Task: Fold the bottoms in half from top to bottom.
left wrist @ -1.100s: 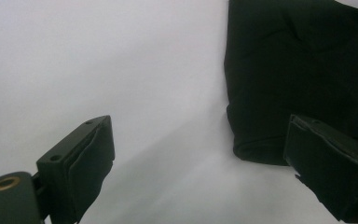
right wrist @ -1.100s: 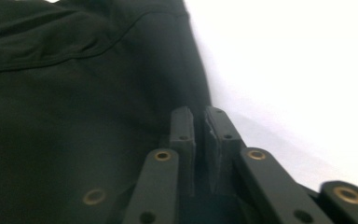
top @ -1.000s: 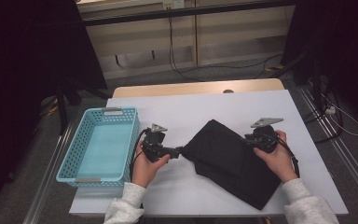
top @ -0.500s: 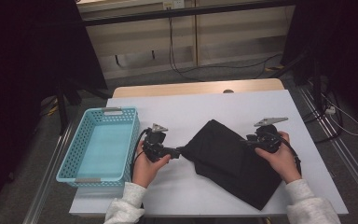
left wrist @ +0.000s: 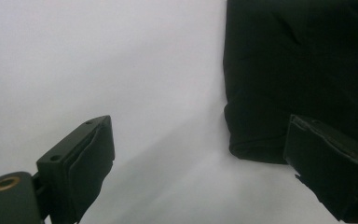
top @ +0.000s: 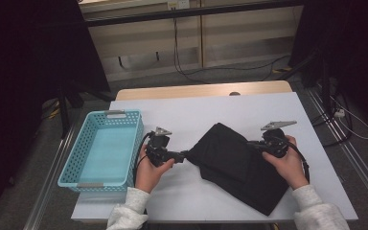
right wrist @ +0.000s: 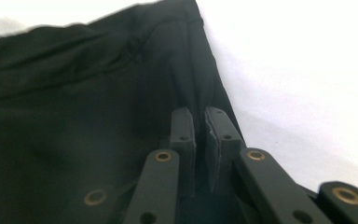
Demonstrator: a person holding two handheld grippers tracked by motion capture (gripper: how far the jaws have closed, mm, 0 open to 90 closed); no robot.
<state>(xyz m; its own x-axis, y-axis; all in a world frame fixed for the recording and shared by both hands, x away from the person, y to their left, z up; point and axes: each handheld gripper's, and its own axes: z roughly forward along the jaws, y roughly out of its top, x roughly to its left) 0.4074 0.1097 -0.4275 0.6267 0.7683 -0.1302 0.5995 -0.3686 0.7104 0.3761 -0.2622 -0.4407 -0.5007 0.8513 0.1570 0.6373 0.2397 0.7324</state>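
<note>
Soft folded black cloth (top: 237, 165), matte white table (top: 191, 115), ribbed blue basket (top: 103, 148)

Dim room, lit white tabletop (top: 230, 108)

Grey floor (top: 182, 81) with black cables (top: 230, 72) trailing over it; pale wall panels (top: 172, 43) behind under a dark rail; black drapes (top: 24, 72) at both sides; metal floor tracks (top: 359, 163) at right.

Empty blue basket (top: 103, 148) at white table's (top: 182, 120) left edge; cables (top: 187, 72) on floor behind.
</note>
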